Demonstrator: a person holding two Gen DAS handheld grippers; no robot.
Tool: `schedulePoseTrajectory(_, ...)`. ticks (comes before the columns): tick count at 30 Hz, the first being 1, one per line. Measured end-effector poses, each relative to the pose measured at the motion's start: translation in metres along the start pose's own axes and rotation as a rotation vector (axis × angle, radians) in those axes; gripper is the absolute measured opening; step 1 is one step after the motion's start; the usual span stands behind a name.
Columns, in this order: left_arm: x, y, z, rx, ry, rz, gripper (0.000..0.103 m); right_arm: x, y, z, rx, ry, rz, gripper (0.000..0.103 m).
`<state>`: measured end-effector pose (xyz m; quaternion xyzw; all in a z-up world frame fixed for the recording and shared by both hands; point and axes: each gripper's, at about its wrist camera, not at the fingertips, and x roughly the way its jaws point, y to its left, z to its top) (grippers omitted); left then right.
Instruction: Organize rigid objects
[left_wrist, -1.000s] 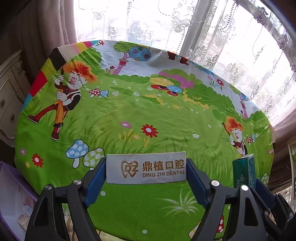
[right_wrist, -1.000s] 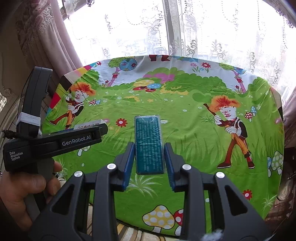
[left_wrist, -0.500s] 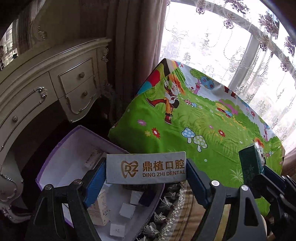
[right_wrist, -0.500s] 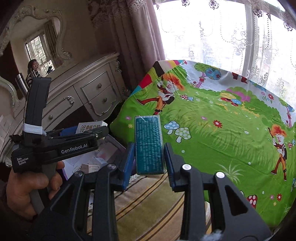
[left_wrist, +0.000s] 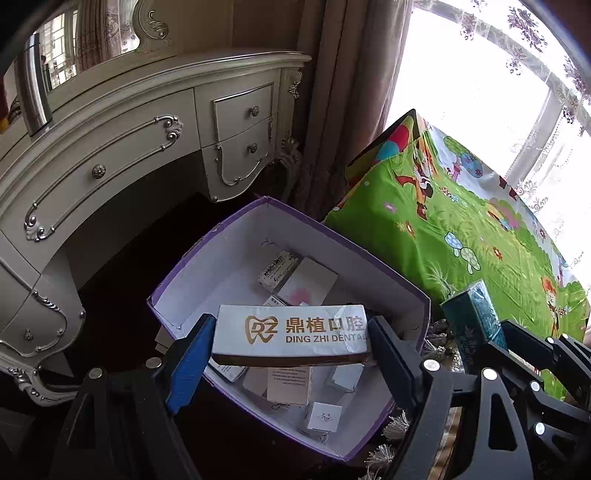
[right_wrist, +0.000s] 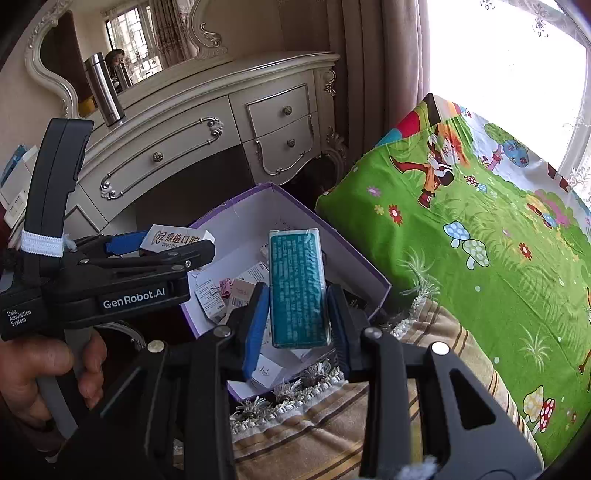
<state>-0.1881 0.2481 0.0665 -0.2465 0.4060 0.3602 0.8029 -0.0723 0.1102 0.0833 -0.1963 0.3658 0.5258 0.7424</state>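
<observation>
Over the purple box (left_wrist: 388, 280), my jaws pinch white carton (left_wrist: 291, 334) and teal pack (right_wrist: 298, 288); releasing together risks collision, spillover.

The open box (left_wrist: 236, 254) sits on the floor between the dresser (left_wrist: 147, 147) behind it and the bed (right_wrist: 480, 258) to its right. Small cartons (left_wrist: 299, 280) lie jumbled inside, perhaps stacked. The white carton (left_wrist: 291, 332) and the teal carton (right_wrist: 298, 288) hang above the box, side by side.
</observation>
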Motion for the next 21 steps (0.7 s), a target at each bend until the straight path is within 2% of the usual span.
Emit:
schedulePoseTrajectory(2,0.003,0.003,-0.002,-0.011,0.015,-0.019,0.084,0.005,0.000,-0.001,0.000,0.013,-0.014,0.046)
schedulePoseTrajectory(5,0.007,0.002,-0.006,-0.007,0.034,-0.032,0.088,0.007,-0.001,-0.001,0.006,0.014,-0.031,0.053)
schedulePoseTrajectory(7,0.010,0.003,-0.009,-0.018,0.064,-0.053,0.090,0.008,-0.001,-0.002,0.005,0.016,-0.038,0.053)
schedulePoseTrajectory(11,0.015,-0.003,-0.015,0.016,0.107,0.053,0.090,0.009,-0.001,-0.002,0.002,0.019,-0.045,0.053)
schedulePoseTrajectory(14,0.016,0.000,-0.019,-0.008,0.116,0.011,0.091,0.009,-0.002,-0.003,0.001,0.023,-0.046,0.053)
schedulePoseTrajectory(17,0.011,-0.002,-0.020,-0.005,0.092,0.033,0.103,0.010,-0.003,-0.004,0.001,0.025,-0.046,0.053)
schedulePoseTrajectory(21,0.012,-0.003,-0.021,-0.003,0.101,0.044,0.103,0.011,-0.003,-0.006,0.004,0.027,-0.046,0.053)
